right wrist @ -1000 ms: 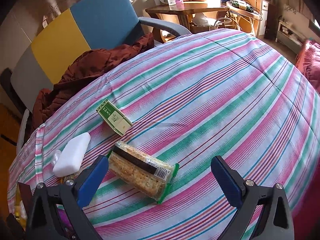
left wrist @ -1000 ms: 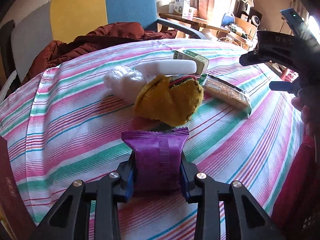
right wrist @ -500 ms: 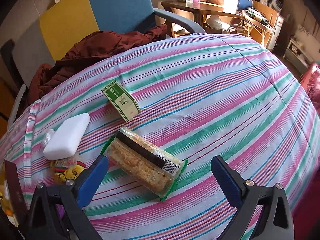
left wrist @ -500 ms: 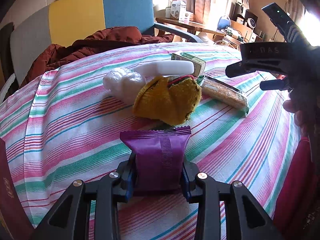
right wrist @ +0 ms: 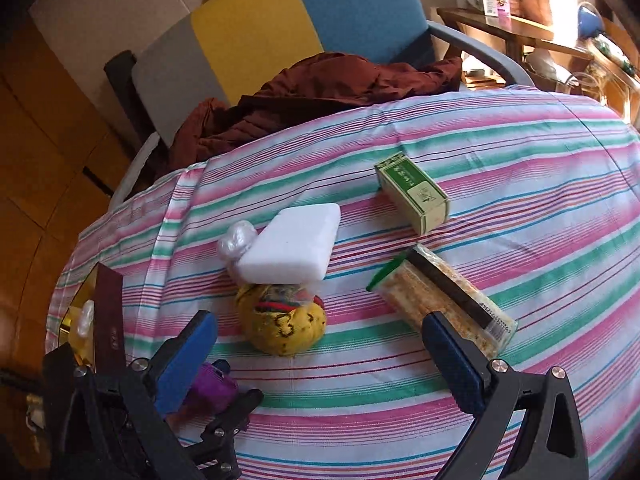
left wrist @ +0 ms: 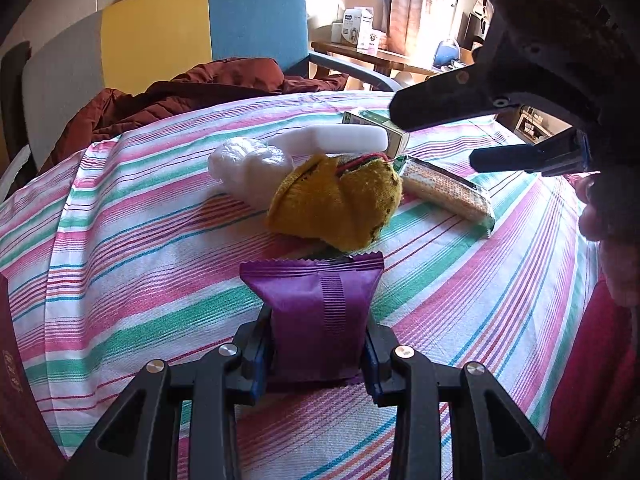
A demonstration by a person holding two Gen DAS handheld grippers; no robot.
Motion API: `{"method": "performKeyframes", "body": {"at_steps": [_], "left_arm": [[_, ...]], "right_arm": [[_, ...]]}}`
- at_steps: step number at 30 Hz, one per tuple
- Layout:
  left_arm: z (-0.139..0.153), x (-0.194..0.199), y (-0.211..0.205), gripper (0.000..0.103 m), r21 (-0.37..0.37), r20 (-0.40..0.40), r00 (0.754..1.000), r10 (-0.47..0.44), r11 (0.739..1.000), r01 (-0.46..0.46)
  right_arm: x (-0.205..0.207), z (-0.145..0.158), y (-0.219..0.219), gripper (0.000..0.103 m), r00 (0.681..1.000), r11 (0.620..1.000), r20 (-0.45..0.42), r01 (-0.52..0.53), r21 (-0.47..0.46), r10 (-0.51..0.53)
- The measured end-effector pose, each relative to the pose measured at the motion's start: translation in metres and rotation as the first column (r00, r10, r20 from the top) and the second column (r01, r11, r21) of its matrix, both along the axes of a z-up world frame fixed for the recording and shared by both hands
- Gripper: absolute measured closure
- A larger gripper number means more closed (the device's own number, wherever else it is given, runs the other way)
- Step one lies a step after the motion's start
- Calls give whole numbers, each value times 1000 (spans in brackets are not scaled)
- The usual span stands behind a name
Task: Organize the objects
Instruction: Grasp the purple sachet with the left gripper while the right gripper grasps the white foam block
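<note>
Left gripper found clenched on a purple snack packet, blue pads pressed to both sides, packet upright above the striped tablecloth. Same packet noted low in the right wrist view, beside the left tool's black frame.

Right gripper found released, jaws spread wide, nothing between the pads; held above the cloth with a yellow knitted pouch lying between the fingers in that view. Right tool's fingers observed high at the right edge of the left wrist view, part of a hand below them.

Yellow pouch located just beyond the purple packet. White foam block resting partly on the pouch and on a crumpled clear plastic bag. Cracker pack with green end seal lying to the right of the pouch, apart from it. Green and cream carton lying beyond the cracker pack, near but not touching.

Dark red jacket heaped on a chair with grey, yellow and blue back panels, at the far edge of the table. Dark red box edge noted at the table's left side; contents not legible.
</note>
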State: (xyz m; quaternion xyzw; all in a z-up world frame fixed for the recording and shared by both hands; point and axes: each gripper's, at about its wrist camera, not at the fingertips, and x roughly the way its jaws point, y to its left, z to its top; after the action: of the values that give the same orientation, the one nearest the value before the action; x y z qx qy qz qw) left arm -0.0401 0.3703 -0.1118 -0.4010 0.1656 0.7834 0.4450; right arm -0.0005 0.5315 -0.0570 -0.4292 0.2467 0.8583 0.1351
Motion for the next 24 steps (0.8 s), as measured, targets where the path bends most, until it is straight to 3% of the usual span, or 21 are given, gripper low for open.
{"method": "performKeyframes", "body": {"at_steps": [5,11,14,18,19,20,21,24], "left_arm": [[-1,0,-1,66,11,4,1000,1,1000,-1],[-2,0,-1,66,16,7,1000,1,1000,-1],[-2,-3,-2,66,26,21,1000,1,1000,-1],[-3,-4,-2,66,34,30,1000,1,999,-2],[-3,-3,-3,66,36,32,999,1,999,-2],[-3,-4,-3,66,38,35,999,1,999,-3],[-2,-5,-3,66,40,37,999,6,999,-8],[-3,-6,-3,66,50,49,999,6,999,-9]], "right_arm": [[-4,-1,-2,1,1000,1000,17,0,24,-1],[-29,8,7,1,1000,1000,25,-11,-24,12],[-61,11,7,1,997,999,70,-33,3,33],[-104,-2,5,1,975,997,213,-77,24,70],[-109,-8,4,12,965,996,249,-89,31,78],[-112,-12,3,42,959,994,268,-104,32,92],[-112,-13,2,47,958,993,271,-111,36,97],[-98,-8,2,47,967,994,240,-103,44,90]]}}
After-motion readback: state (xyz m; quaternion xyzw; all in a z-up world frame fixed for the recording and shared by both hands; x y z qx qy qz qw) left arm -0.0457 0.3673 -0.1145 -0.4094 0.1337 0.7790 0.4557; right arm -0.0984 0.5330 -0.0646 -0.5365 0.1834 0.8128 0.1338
